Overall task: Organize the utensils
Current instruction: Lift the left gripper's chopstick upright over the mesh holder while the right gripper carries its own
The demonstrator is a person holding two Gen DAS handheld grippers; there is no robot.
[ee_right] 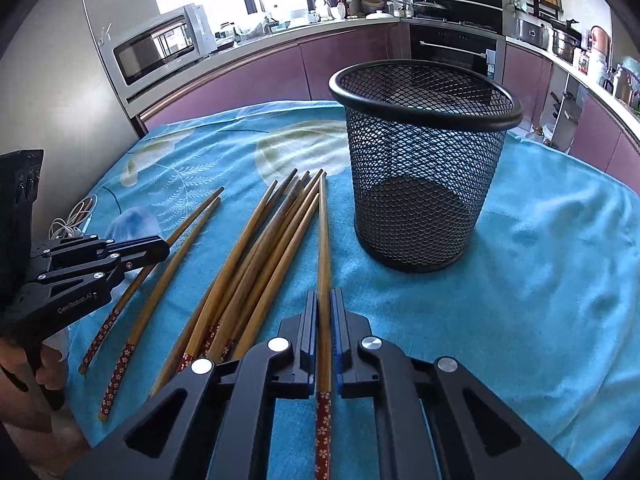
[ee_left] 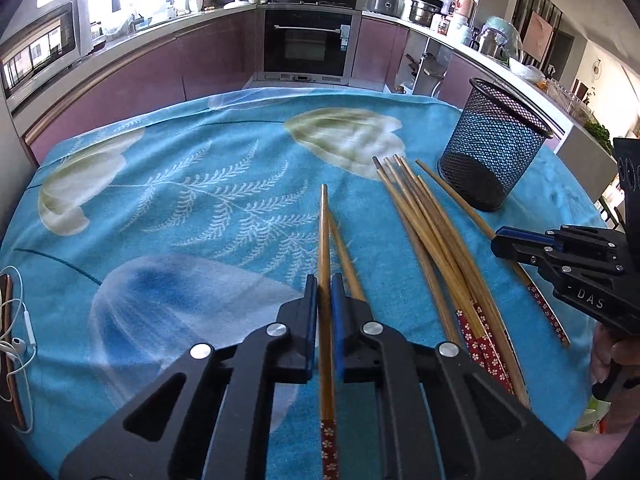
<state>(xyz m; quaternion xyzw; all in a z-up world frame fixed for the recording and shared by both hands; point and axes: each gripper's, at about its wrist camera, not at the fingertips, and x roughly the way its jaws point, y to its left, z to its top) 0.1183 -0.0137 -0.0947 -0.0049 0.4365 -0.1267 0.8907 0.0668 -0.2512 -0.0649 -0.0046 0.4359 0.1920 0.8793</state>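
Several wooden chopsticks with red floral ends lie in a pile point(ee_left: 436, 236) point(ee_right: 256, 264) on the blue floral cloth. My left gripper point(ee_left: 325, 280) is shut on one chopstick point(ee_left: 325, 248); a second chopstick point(ee_left: 344, 256) lies just right of it. It also shows in the right wrist view point(ee_right: 160, 246). My right gripper point(ee_right: 325, 294) is shut on a single chopstick point(ee_right: 323, 240) at the pile's right edge; it also shows in the left wrist view point(ee_left: 500, 240). A black mesh cup point(ee_right: 424, 160) point(ee_left: 492, 152) stands upright and empty beyond the pile.
The blue cloth point(ee_left: 200, 200) covers the table. White earphones point(ee_left: 18, 340) and a phone lie at the left edge. Kitchen counters, an oven point(ee_left: 308, 44) and a microwave point(ee_right: 160, 48) stand beyond the table's far edge.
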